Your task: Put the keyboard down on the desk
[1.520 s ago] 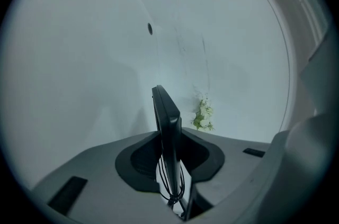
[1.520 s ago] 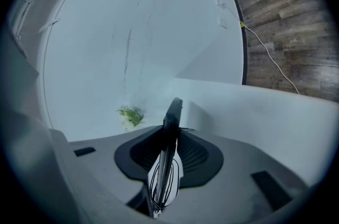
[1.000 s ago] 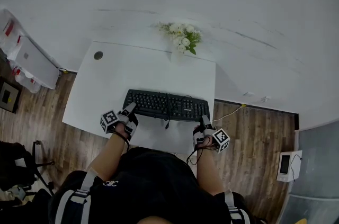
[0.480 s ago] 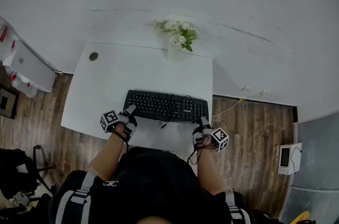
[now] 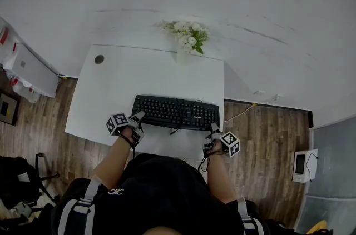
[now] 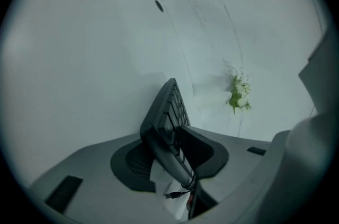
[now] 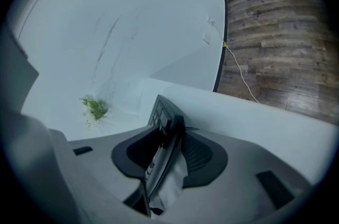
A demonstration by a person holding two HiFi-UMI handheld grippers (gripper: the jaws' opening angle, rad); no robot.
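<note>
A black keyboard [image 5: 175, 112] lies flat on the white desk [image 5: 139, 73], near its front edge. My left gripper [image 5: 136, 120] is at the keyboard's left end and my right gripper [image 5: 213, 129] at its right end. In the left gripper view the keyboard [image 6: 169, 112] stands edge-on between the jaws of the left gripper [image 6: 167, 159], which are opening, and white desk shows beside it. In the right gripper view the keyboard [image 7: 164, 117] also sits between the opening jaws of the right gripper [image 7: 164, 157], with a gap at one pad.
A vase of white flowers [image 5: 186, 35] stands at the desk's back edge, and a round cable hole [image 5: 99, 59] is at its back left. Wooden floor surrounds the desk, with a white cable [image 5: 239, 113] and a small device [image 5: 302, 164] on the right and white boxes [image 5: 28, 67] on the left.
The keyboard and both grippers stay almost where they were at the desk's front. The left gripper's marker cube has shifted slightly up and right.
</note>
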